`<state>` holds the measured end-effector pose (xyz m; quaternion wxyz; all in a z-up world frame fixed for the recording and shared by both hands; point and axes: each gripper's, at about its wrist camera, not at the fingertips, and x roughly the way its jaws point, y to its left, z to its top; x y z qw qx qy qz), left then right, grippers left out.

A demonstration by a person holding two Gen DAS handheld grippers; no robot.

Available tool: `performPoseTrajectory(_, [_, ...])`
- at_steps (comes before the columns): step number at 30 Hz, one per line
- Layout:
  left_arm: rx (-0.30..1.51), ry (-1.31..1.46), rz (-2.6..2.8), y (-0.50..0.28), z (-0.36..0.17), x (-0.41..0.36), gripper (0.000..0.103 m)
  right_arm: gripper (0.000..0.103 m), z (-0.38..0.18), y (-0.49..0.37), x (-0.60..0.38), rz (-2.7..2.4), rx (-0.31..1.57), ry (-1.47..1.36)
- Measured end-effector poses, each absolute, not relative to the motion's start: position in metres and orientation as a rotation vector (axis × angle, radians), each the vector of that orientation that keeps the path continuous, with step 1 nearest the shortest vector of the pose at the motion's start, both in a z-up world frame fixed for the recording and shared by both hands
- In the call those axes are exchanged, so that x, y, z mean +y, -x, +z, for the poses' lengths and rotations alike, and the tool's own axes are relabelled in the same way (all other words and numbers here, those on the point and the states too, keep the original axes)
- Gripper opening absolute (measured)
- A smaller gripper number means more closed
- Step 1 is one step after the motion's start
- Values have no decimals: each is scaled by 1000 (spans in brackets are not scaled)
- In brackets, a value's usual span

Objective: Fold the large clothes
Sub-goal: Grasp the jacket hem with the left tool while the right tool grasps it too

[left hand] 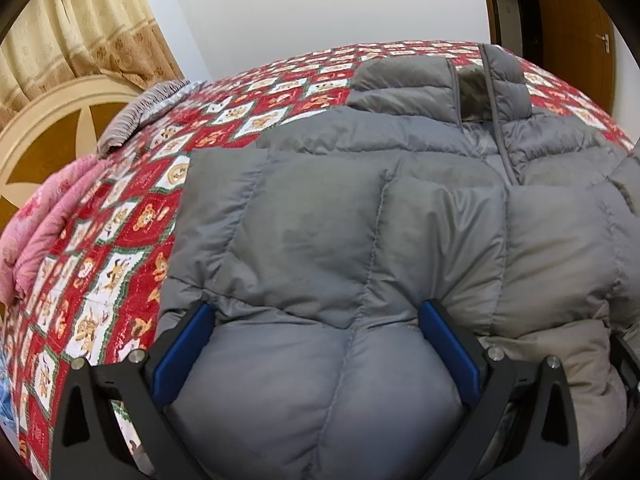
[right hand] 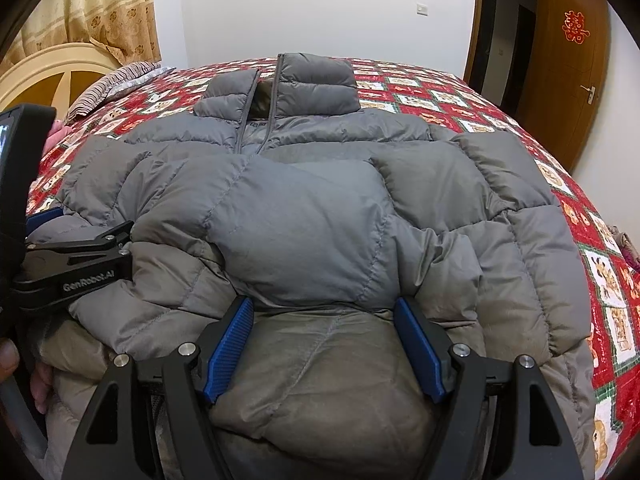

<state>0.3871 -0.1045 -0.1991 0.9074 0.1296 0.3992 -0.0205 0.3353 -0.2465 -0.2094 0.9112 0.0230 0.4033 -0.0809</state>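
The puffy grey down jacket is lying flat on the bed, front side up, with its collar pointing away from me and its zip partly open at the top. Both sleeves are lying folded across its front. My left tongs are standing wide apart, and a fat bulge of the jacket's near edge is sitting between the blue pads, which are touching it on both sides. My right tongs are doing the same thing further along the near edge, open wide with a puffy lump filling the gap between the pads. I cannot tell if either one is really squeezing or just resting there.

The right view is showing things the left one is not. In it, my left tongs are poking in from the side, low on the jacket, and my fingers are peeking out below them. It is also showing the jacket's whole far side.

The left view is showing a pink quilted blanket bunched by the cream and brown round headboard.

Under the jacket, the red and white patchwork bedspread with little bears is covering the bed. A striped pillow is lying near the headboard, a beige curtain is hanging behind it, and a brown wooden door is standing on the other side.
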Motion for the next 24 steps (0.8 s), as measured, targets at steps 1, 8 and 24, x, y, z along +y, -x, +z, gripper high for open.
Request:
performPoseTrajectory(1, [832,-267,-53,-386,-197,-102,103,74,-208,-335,-247,-157,834,-50])
performPoseTrajectory(8, [757,-281,-95,-372,-136,-70,103,78,-172,-330,-255,-10,887,-12])
performPoseTrajectory(24, [853,-35,-73,-585,-107,-110,103,88,-96,-535,-348,-154,881,-361])
